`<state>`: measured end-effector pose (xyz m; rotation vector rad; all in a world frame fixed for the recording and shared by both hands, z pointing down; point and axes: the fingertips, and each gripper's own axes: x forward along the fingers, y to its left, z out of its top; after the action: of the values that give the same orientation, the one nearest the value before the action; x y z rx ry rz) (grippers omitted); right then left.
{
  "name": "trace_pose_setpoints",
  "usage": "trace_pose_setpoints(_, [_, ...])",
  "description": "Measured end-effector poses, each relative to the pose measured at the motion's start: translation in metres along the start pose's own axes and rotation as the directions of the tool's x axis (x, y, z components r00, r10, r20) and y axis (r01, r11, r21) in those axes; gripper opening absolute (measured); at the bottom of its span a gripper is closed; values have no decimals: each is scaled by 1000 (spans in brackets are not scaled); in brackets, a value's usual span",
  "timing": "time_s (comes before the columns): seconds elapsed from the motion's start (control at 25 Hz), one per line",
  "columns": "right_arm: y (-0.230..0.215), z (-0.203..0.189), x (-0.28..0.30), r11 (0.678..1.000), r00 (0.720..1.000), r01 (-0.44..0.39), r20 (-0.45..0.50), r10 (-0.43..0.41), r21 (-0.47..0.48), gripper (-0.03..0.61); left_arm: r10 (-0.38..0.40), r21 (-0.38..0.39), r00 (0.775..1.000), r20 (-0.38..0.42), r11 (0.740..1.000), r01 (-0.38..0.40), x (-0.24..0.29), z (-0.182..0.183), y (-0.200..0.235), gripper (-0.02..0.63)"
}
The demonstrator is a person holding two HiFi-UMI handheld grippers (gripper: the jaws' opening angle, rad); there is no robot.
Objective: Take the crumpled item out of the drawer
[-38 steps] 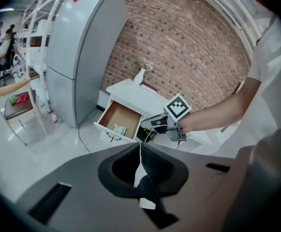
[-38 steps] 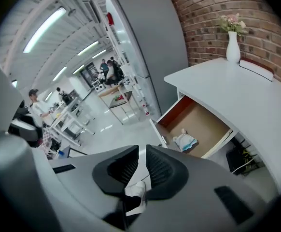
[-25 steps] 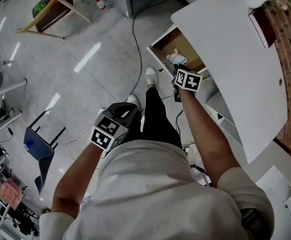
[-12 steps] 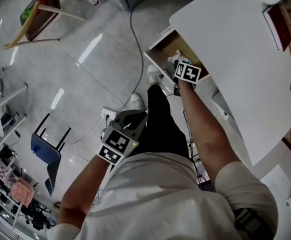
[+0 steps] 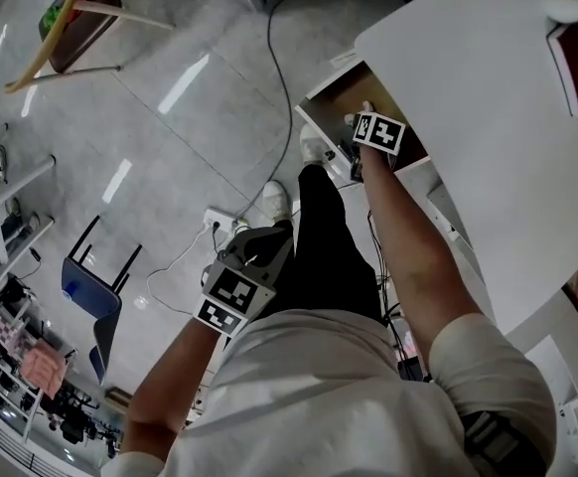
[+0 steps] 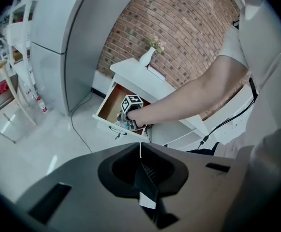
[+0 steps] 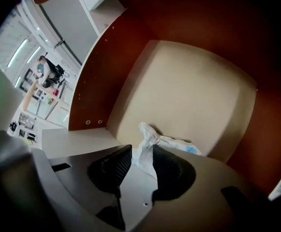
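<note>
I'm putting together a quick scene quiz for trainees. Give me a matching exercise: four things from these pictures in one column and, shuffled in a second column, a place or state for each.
Things:
1. crumpled item
2. left gripper
3. drawer
4. vase

Places or states:
A. standing on top of the white cabinet
B. pulled open
C. fingers together, nothing held, away from the drawer
D. white, at the tips of the right gripper's open fingers

Pairs: 1-D; 2-C; 3-B; 4-A
</note>
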<state>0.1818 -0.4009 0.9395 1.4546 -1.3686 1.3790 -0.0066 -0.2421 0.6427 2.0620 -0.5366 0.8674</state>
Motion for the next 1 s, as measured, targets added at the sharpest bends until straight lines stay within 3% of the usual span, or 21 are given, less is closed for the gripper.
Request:
trace_pose_setpoints(0.36, [-7,2,10,999,998,48,-41,-49,-21,41,18,-36,1000,8,999,-18,1,-6,14,26])
trace_pose_setpoints(1.0, [29,8,-66,964,994,52,105,-25,-261,29,9,2,998,56,1000,-9,-36,-5,-2,25])
